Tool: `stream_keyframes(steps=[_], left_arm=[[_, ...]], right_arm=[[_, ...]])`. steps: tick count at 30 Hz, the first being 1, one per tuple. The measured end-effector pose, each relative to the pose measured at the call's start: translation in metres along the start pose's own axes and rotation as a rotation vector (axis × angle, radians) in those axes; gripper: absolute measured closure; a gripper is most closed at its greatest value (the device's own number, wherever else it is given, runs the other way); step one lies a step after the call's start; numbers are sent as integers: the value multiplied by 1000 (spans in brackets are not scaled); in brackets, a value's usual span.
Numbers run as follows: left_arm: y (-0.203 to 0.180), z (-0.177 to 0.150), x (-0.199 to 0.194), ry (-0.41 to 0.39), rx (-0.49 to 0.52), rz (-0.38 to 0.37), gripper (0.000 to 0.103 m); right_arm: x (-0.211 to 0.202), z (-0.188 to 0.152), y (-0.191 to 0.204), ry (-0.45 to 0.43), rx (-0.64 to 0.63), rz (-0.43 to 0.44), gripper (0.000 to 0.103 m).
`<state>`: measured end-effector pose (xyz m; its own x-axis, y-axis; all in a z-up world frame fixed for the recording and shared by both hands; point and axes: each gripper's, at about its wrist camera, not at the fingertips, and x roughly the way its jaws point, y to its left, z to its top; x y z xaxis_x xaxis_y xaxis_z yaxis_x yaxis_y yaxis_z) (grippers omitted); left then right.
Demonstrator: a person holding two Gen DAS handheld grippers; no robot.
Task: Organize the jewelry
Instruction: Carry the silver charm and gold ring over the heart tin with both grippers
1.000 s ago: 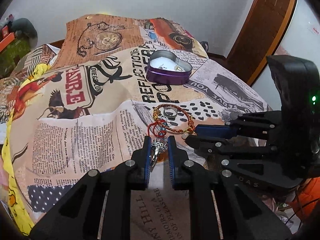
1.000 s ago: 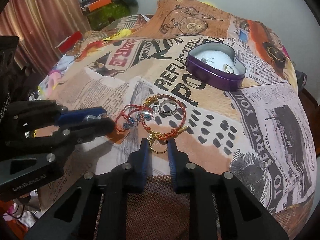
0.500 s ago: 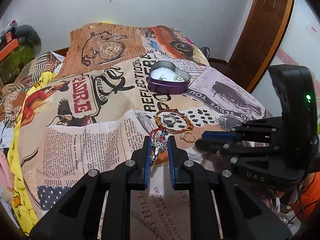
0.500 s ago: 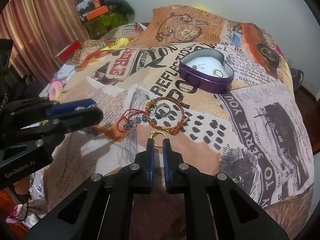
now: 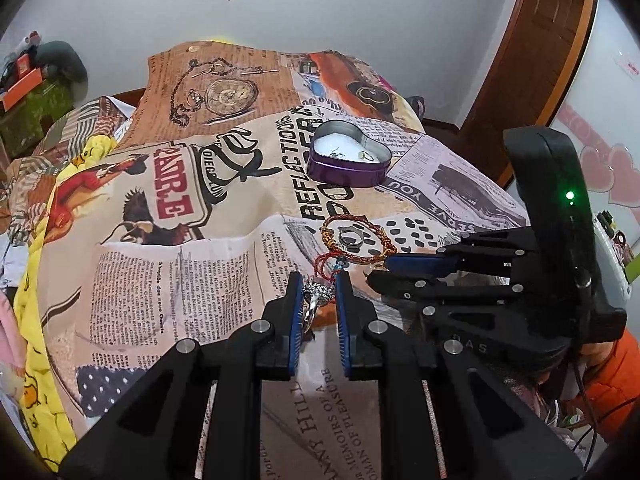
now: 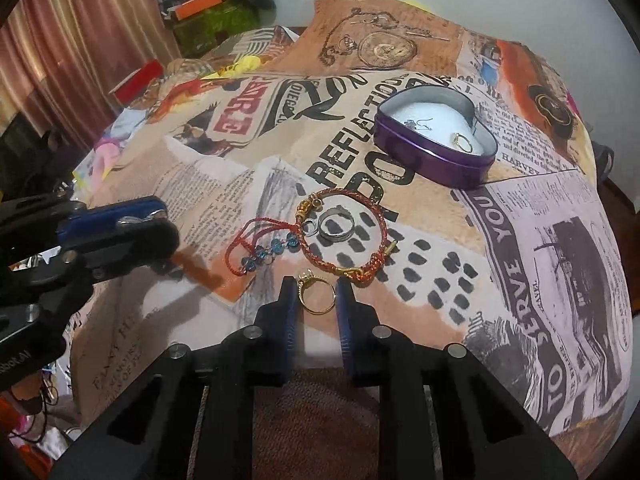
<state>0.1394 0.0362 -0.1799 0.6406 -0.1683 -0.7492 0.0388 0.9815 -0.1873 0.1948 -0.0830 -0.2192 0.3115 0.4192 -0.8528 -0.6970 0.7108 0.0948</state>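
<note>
My left gripper (image 5: 316, 286) is shut on a silver jewelled ring (image 5: 314, 298) and holds it above the printed cloth. My right gripper (image 6: 316, 290) is shut on a gold ring (image 6: 316, 292), its jaws at the ring's two sides; it shows from the side in the left wrist view (image 5: 384, 268). A red-and-gold braided bracelet (image 6: 344, 236) with a silver ring (image 6: 334, 226) inside it and a red cord with blue beads (image 6: 264, 254) lie just beyond both grippers. A purple heart-shaped tin (image 6: 436, 136) stands farther back and holds a small gold ring (image 6: 462, 142) and an earring (image 6: 418, 123).
The newspaper-print cloth (image 5: 160, 280) covers a rounded surface that drops away at every side. A wooden door (image 5: 532, 60) is at the back right. Clutter and a curtain (image 6: 60, 60) are at the left.
Both grippers have lifted and drawn back from the bracelet pile, each with its ring. The gold ring has come up off the cloth and now sits between the right jaws.
</note>
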Motion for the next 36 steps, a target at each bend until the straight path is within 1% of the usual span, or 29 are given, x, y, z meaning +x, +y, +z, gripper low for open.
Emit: stream_keyframes(steps=[2, 5, 9, 16, 26, 30, 36], left_arm=[[-1, 1, -1, -4, 1, -2, 89], [-2, 3, -2, -10, 0, -6, 89], [-5, 10, -3, -20, 11, -7, 89], [-11, 26, -2, -47, 24, -8, 89], [-14, 57, 3, -100, 39, -7, 89], [-14, 72, 8, -121, 43, -8, 88], [-11, 90, 19, -139, 36, -19, 89]], right_arm=[[-1, -1, -1, -4, -2, 2, 86], [-6, -2, 2, -17, -13, -21, 86], [-17, -1, 2, -53, -6, -44, 86], [-49, 8, -9, -158, 25, -87, 86], [-87, 28, -32, -302, 81, -121, 86], [-94, 33, -40, -343, 91, -134, 86], [-94, 42, -53, -367, 112, -139, 86]])
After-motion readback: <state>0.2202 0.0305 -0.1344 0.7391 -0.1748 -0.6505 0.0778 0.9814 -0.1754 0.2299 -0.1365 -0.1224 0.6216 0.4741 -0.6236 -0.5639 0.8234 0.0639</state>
